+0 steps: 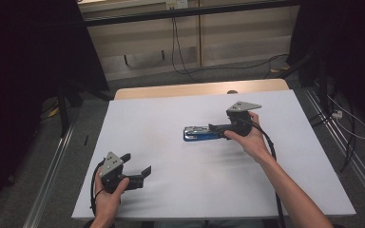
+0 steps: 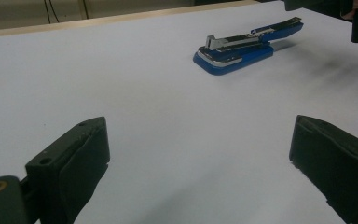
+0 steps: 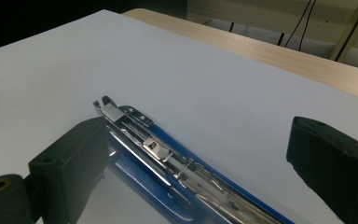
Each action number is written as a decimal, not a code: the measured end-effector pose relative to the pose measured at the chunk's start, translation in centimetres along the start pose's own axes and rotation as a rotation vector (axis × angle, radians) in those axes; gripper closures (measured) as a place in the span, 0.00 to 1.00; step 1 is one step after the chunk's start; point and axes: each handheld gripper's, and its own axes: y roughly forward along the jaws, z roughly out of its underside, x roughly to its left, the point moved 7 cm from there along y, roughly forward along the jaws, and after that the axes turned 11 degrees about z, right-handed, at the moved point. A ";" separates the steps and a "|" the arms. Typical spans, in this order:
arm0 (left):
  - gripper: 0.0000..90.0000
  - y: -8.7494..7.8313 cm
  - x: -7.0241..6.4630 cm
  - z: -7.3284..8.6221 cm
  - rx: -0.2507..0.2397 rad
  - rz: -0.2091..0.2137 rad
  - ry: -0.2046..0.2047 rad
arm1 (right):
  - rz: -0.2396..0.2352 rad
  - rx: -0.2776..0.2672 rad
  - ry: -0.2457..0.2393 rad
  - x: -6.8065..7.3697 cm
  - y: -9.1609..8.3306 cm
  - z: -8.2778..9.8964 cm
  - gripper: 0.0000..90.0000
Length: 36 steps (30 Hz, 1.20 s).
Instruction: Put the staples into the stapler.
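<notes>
White tabletop [image 1: 171, 199] is spreading out before me, with a blue stapler [image 1: 200, 133] lying near its middle, long axis running left to right. My right gripper [image 1: 217, 129] is straddling its rear end, jaws wide and gripping nothing. My left gripper [image 1: 139, 169] is waiting well apart, jaws released.

From above, the right gripper [image 1: 217, 129] covers the rear of the blue stapler [image 1: 197, 133]. In the right gripper view, the bottom edge cuts the stapler off.
</notes>
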 end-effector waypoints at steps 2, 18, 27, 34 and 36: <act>0.06 0.0 0.0 0.0 0.000 0.001 0.001 | -0.009 0.001 0.006 0.1 -0.1 0.1 0.06; 0.06 -0.4 0.3 0.2 -0.007 -0.004 -0.012 | 0.081 -0.026 0.052 -0.9 -2.4 1.6 0.08; 0.06 -0.2 0.0 0.0 -0.007 -0.010 -0.005 | 0.086 -0.064 0.036 -0.7 -3.7 2.3 0.06; 0.06 -0.4 0.1 0.0 -0.007 -0.008 0.000 | 0.119 -0.082 0.053 -1.1 -4.8 2.9 0.05; 0.06 -0.3 0.0 0.0 -0.007 -0.003 -0.002 | 0.122 -0.083 0.051 -1.3 -5.0 3.1 0.05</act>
